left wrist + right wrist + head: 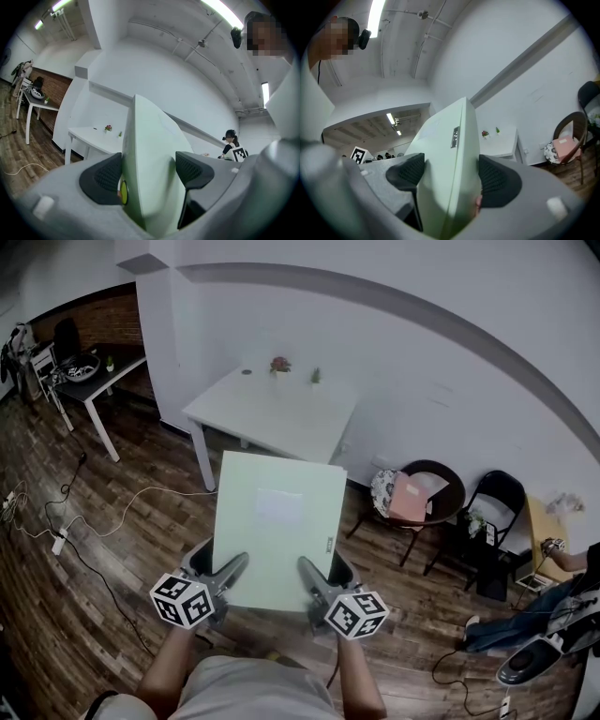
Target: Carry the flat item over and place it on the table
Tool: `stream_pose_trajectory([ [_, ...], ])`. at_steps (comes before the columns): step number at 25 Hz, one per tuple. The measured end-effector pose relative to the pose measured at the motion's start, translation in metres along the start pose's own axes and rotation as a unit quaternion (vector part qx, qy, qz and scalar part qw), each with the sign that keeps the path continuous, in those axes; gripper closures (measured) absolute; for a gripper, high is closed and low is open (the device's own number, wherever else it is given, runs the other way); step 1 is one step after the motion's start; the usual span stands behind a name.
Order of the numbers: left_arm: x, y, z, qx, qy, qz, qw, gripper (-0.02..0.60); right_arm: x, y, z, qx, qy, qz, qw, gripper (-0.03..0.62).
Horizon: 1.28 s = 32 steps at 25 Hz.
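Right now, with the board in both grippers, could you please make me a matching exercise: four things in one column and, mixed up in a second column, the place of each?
Things:
1. board
2. white table
3. flowers
4. pink item

Places:
A. on the far side of the white table
B. on a dark chair by the wall
C. clamped at its near edge by the left gripper and the right gripper
D. ahead, beyond the board, by the wall

Pairs: 1-C, 2-D, 3-A, 4-B.
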<state>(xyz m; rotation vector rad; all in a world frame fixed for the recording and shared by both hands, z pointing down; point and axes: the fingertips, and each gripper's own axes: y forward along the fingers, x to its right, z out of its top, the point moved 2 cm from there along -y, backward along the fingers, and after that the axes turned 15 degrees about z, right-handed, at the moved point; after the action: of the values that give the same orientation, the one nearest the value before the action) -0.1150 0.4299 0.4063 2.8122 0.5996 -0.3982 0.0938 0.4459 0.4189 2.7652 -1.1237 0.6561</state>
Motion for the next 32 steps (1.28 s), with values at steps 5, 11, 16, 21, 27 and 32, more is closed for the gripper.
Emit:
stream_pose_trajectory([
  [5, 0.01, 0.01, -0.007, 0.002, 0.0, 0.01, 1.0, 0.216, 0.016, -0.005, 0.002, -0.004, -0.001, 0.008, 1.0, 0.237],
  [11, 0.009, 0.03, -0.002, 0.004, 0.004, 0.013, 0.9999, 0.216, 0.033, 0.004, 0.008, 0.001, 0.001, 0.011, 1.0, 0.237],
  [16, -0.002, 0.047, -0.003, 0.006, 0.0, 0.012, 0.9999, 0.216, 0.047, 0.02, 0.007, 0.0, 0.001, 0.009, 1.0, 0.237],
  [21, -0.02, 0.072, -0.003, 0.002, -0.008, 0.007, 0.9999, 0.216, 0.064, 0.042, 0.004, -0.004, 0.0, 0.001, 1.0, 0.237],
  [27, -0.046, 0.113, 0.004, -0.006, -0.011, 0.005, 0.9999, 0.216, 0.094, 0.08, 0.005, -0.007, 0.004, -0.006, 1.0, 0.237],
  [32, -0.079, 0.149, 0.018, -0.011, -0.021, 0.008, 0.9997, 0.216, 0.115, 0.127, 0.01, -0.016, 0.006, -0.01, 1.0, 0.237],
])
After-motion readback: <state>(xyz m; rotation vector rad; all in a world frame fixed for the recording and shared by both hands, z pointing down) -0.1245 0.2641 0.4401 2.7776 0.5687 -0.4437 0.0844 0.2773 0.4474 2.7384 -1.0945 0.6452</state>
